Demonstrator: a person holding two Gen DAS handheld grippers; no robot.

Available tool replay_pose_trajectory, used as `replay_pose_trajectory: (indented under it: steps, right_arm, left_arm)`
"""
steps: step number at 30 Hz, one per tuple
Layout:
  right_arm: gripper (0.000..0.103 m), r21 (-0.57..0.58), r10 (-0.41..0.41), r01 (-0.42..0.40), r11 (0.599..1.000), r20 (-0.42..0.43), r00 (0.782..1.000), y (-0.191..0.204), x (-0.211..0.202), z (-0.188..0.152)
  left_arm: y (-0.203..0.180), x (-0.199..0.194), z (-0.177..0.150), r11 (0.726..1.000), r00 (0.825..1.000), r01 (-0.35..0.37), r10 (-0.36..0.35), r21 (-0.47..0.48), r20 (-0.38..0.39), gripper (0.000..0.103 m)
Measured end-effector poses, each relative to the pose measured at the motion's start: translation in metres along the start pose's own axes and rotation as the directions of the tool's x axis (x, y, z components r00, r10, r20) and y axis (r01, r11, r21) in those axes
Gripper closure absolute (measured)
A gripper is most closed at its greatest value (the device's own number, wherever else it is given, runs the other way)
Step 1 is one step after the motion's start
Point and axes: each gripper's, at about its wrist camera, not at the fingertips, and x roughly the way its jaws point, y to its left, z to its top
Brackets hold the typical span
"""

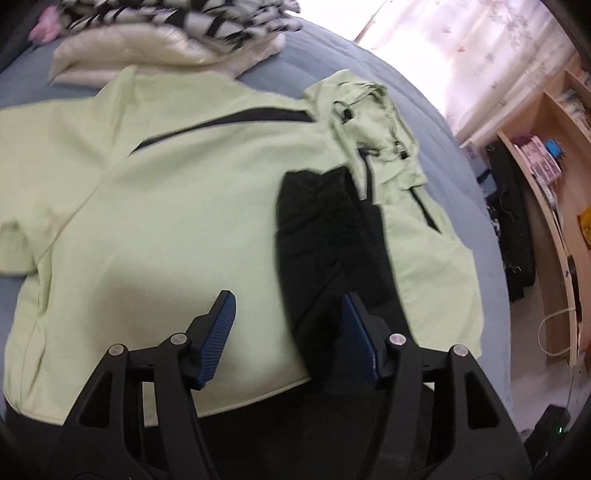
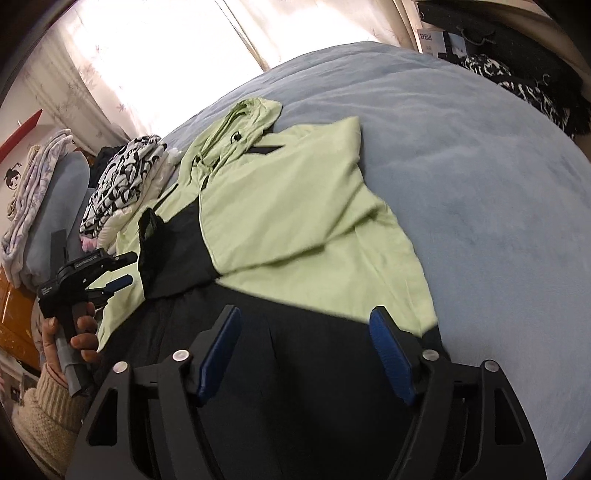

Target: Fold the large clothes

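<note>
A light green hooded jacket (image 1: 155, 206) with black panels lies spread on the blue bed (image 1: 369, 59). A black sleeve end (image 1: 317, 221) lies folded onto its body. My left gripper (image 1: 288, 299) is open and empty, just above the jacket near its black hem. The jacket also shows in the right wrist view (image 2: 295, 206), with its hood (image 2: 236, 129) at the far end. My right gripper (image 2: 306, 315) is open and empty over the black hem (image 2: 295, 369). The left gripper (image 2: 125, 273) shows there at the left, held by a hand, with its jaws apart.
A pile of folded clothes, white and black-and-white patterned (image 1: 177, 33), sits on the bed beyond the jacket; it also shows in the right wrist view (image 2: 122, 181). Wooden shelves (image 1: 554, 147) and dark bags (image 1: 513, 221) stand to the right of the bed. Bright curtains (image 2: 147, 55) hang behind.
</note>
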Motion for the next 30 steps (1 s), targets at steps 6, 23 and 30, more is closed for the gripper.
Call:
replay_pose_trajectory:
  steps: [6,23,30]
  right_arm:
    - [0.029,0.008,-0.001,0.001,1.0,0.008,1.0,0.012,0.011,0.024]
    - [0.029,0.004,-0.012,0.012,1.0,-0.001,1.0,0.011,0.027,0.029]
    - [0.029,0.029,-0.017,0.017,0.999,-0.006,1.0,-0.002,0.035,0.03]
  left_arm:
    - [-0.058,-0.005,0.026,0.991,0.999,-0.03,0.024,0.134,0.042,0.045]
    - [-0.13,0.087,0.01,0.65,0.767,-0.634,0.596,0.419,0.237,0.039]
    - [-0.014,0.0,0.045,0.755,0.771,-0.633,0.599,0.168,0.216,0.039]
